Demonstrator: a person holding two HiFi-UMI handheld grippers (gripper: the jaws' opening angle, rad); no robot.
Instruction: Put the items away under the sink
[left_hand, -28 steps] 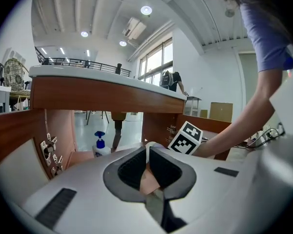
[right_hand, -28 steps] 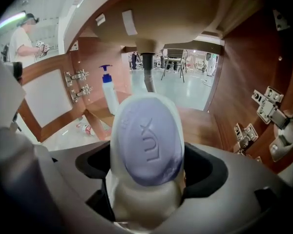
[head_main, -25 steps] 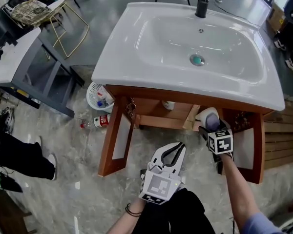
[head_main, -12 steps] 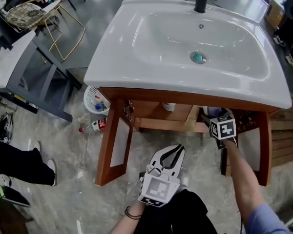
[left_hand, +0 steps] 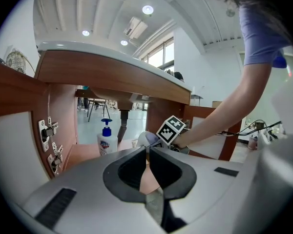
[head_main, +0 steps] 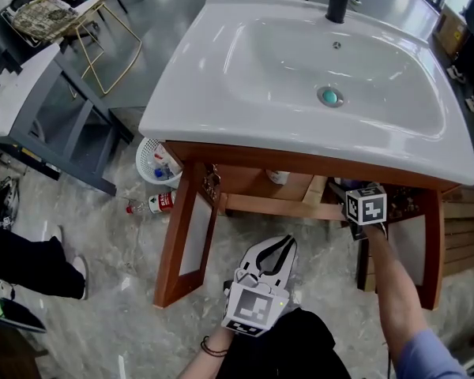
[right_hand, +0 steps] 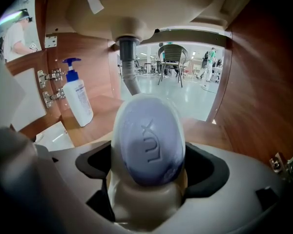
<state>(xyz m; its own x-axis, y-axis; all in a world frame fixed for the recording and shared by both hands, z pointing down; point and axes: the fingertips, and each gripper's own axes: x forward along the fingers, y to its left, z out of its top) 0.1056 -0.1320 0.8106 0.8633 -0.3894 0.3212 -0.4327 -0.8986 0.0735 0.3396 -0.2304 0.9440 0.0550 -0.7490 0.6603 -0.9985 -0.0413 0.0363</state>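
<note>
1. A small clear bottle with a red label (head_main: 152, 204) lies on the grey marbled floor (head_main: 103, 290), at 9 o'clock from the open brown wooden cabinet door (head_main: 191, 239). A white slatted basket (head_main: 150, 158) is just beside it at 11 o'clock. A stray foot could roll the bottle out of reach.
2. The left gripper (left_hand: 147, 147) is clenched on nothing and hangs low at 6 o'clock in the head view, in front of the cabinet. It steadies nothing, and a careless swing forward could knock the door.
3. A white plastic pump bottle with a blue nozzle (right_hand: 78, 99) stands upright on the brown wooden shelf (right_hand: 205, 128). It is at 10 o'clock from the load. Drifting left while setting down could topple it.
4. The grey plastic drain pipe (right_hand: 129, 65) hangs at 12 o'clock, near the load. Pushing too deep or lifting could strike it.
5. The right gripper (right_hand: 149, 172) is inside the cabinet, under the basin. It is clamped around a cream soap dish (right_hand: 144, 204) carrying a lilac oval soap bar (right_hand: 147, 140). I cannot tell whether the pads bite the dish, the bar or both.
   - If only the dish is held, tilting could let the smooth bar slide off.
   - Letting go above the shelf could make both bounce.
6. The brown wooden side wall (right_hand: 263, 96), with a metal hinge at 4 o'clock, is close. Drifting right could scrape it.
</note>
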